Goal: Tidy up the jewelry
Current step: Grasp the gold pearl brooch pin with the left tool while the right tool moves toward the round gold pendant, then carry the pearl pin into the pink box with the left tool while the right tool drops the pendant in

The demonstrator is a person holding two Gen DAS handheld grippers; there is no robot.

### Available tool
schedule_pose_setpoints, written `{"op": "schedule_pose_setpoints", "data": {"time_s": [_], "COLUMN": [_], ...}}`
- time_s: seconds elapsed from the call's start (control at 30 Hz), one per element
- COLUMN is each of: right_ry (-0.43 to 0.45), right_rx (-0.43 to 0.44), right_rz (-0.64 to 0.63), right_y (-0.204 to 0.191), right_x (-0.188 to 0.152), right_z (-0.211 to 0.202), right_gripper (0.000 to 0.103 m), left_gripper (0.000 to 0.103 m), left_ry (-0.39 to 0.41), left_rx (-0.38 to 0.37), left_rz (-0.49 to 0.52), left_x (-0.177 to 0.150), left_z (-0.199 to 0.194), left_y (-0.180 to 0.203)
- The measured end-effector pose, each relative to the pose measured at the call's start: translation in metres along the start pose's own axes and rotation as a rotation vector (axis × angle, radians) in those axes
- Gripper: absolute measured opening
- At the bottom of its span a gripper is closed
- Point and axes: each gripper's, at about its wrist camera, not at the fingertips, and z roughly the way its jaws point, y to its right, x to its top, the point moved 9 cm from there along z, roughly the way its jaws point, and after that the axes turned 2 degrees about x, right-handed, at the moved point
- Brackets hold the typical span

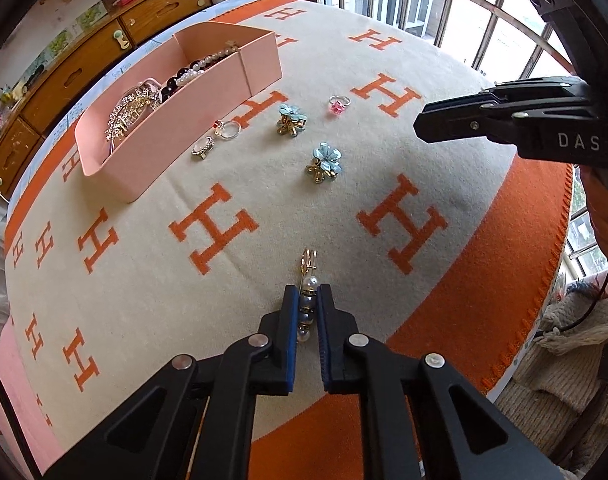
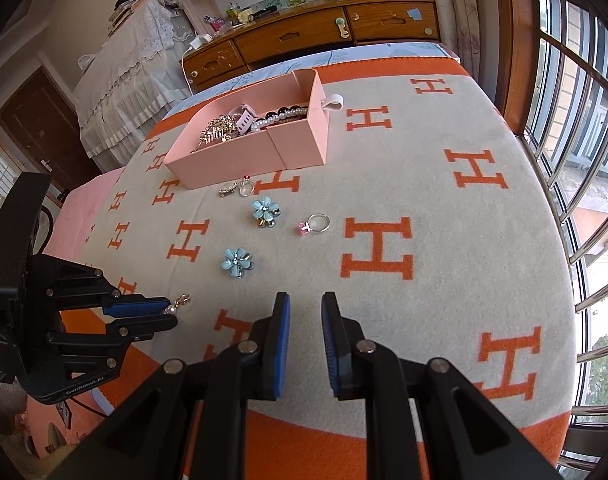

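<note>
A gold pin with pearl beads point(image 1: 311, 281) lies on the beige and orange blanket point(image 1: 136, 280), and my left gripper point(image 1: 307, 292) is shut on it, blue pads pressing its beaded middle. In the right wrist view the left gripper point(image 2: 172, 312) holds that pin point(image 2: 180, 301) at lower left. My right gripper point(image 2: 305, 300) hovers over the blanket, jaws slightly apart with nothing between them. Two blue flower clips point(image 1: 291, 119) point(image 1: 324, 162), a pink-stone ring point(image 1: 337, 105) and two more rings point(image 1: 228, 129) point(image 1: 203, 147) lie loose beside the pink box point(image 1: 176, 136).
The pink box point(image 2: 240, 160) holds a pearl strand, dark beads and a rhinestone comb. A wooden drawer cabinet point(image 2: 304, 36) stands behind the bed. Barred windows point(image 2: 575, 140) run along the right. The blanket's orange border point(image 1: 483, 300) marks the near edge.
</note>
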Motion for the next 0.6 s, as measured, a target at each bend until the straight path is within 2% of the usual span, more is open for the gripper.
{"op": "schedule_pose_setpoints", "data": {"time_s": [0.17, 0.37, 0.43, 0.47, 0.6], "right_ry": [0.013, 0.032, 0.030, 0.031, 0.036], "right_rx": [0.021, 0.043, 0.049, 0.057, 0.058], "right_rz": [-0.043, -0.102, -0.109, -0.109, -0.117], "right_y": [-0.020, -0.050, -0.058, -0.062, -0.073], "right_x": [0.007, 0.031, 0.039, 0.043, 0.058], "right_z": [-0.001, 0.012, 0.023, 0.029, 0.054], "right_gripper": [0.016, 0.016, 0.023, 0.032, 0.034], "left_gripper": [0.005, 0.005, 0.005, 0.005, 0.005], "left_ry": [0.009, 0.064, 0.077, 0.083, 0.112], "left_rx": [-0.012, -0.026, -0.028, -0.039, -0.064], "left_rz": [-0.140, -0.339, -0.395, -0.418, -0.495], "left_x": [-0.001, -0.008, -0.013, -0.016, -0.028], "left_z": [-0.002, -0.018, -0.022, -0.023, -0.025], "left_y": [-0.023, -0.061, -0.073, -0.078, -0.095]}}
